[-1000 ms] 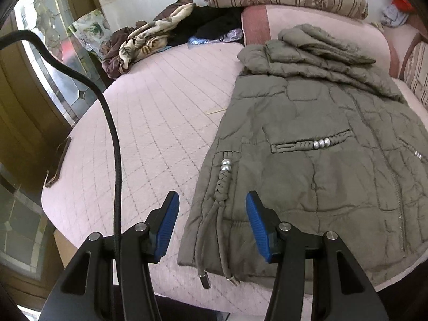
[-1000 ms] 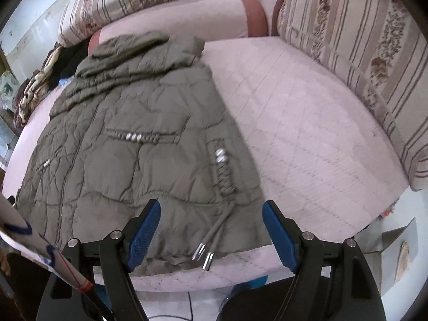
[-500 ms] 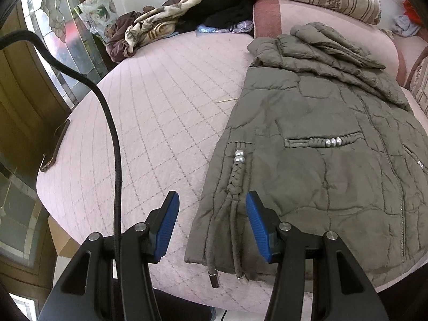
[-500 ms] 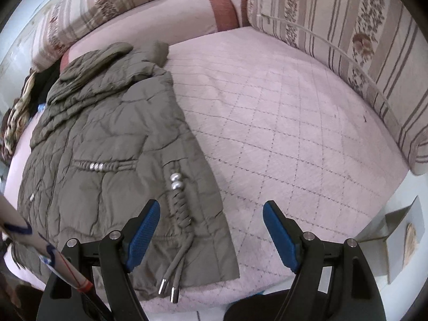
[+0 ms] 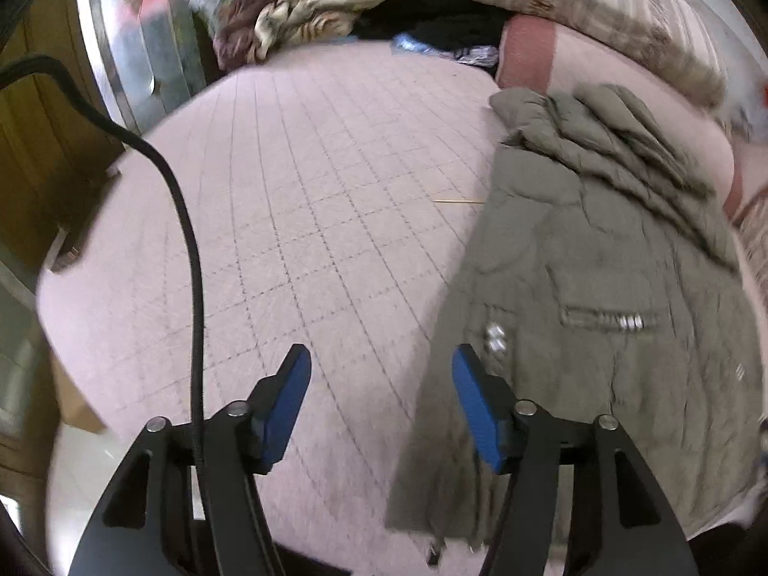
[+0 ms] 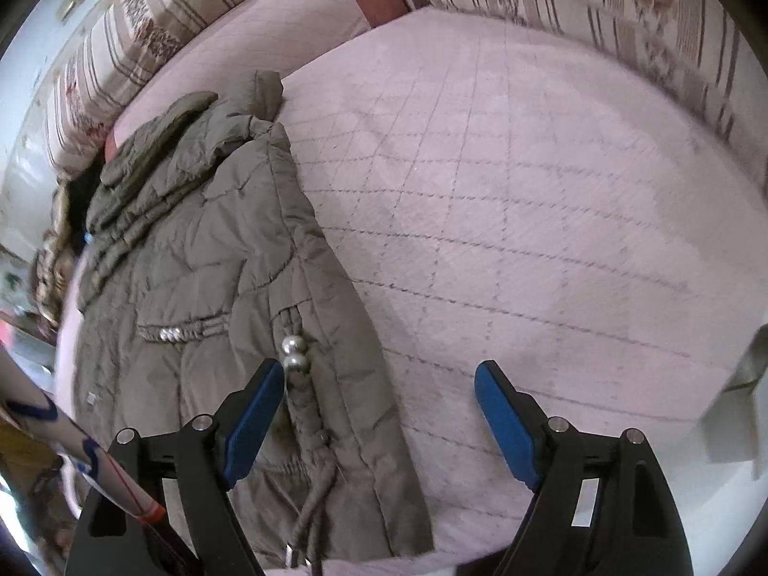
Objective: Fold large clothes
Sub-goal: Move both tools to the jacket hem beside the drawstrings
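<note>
An olive-green quilted jacket (image 5: 600, 288) lies flat on a pink quilted bed (image 5: 312, 240), its hood toward the pillows and its hem at the near edge. It also shows in the right wrist view (image 6: 216, 264), with a braided drawstring with silver beads (image 6: 295, 353). My left gripper (image 5: 379, 403) is open and empty above the bed, just left of the jacket's left edge. My right gripper (image 6: 374, 417) is open and empty above the jacket's right edge near the hem; its left finger is over the drawstring.
A pile of loose clothes (image 5: 312, 9) lies at the bed's far left corner. Striped cushions (image 6: 600, 9) line the back and right side. A wooden door and window (image 5: 72, 96) stand left. A black cable (image 5: 187, 264) hangs by my left gripper.
Both grippers have moved outward: the left one to the left, off the jacket's corner, and the right one to the right and closer to the hem. Both stay open.
</note>
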The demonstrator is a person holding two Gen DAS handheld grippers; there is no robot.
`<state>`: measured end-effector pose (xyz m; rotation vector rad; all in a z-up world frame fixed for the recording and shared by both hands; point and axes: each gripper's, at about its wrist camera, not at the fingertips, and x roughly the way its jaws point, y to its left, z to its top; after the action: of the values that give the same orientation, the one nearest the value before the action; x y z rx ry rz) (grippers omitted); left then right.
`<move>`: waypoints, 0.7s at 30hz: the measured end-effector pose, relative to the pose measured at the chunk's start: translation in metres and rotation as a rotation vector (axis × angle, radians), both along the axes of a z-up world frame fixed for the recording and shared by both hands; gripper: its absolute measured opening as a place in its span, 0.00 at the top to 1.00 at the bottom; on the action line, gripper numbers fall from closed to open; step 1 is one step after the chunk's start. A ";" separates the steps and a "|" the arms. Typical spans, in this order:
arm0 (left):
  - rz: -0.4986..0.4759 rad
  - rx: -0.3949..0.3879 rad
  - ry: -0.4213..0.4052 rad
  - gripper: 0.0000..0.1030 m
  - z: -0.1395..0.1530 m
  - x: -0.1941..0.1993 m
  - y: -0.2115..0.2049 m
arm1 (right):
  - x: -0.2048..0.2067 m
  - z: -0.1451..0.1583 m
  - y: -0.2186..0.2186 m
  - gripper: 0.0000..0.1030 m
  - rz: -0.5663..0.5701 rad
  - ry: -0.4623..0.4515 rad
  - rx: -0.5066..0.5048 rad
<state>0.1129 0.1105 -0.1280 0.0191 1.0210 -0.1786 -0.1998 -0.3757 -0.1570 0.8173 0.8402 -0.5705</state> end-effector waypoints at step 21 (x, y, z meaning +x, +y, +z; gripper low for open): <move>-0.125 -0.641 0.300 0.42 -0.051 0.008 0.012 | 0.029 -0.022 0.009 0.22 0.144 -0.254 0.285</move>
<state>0.1208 0.1222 -0.1790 -0.5405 1.2225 -0.6310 -0.1712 -0.3671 -0.1787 1.0548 0.7467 -0.2148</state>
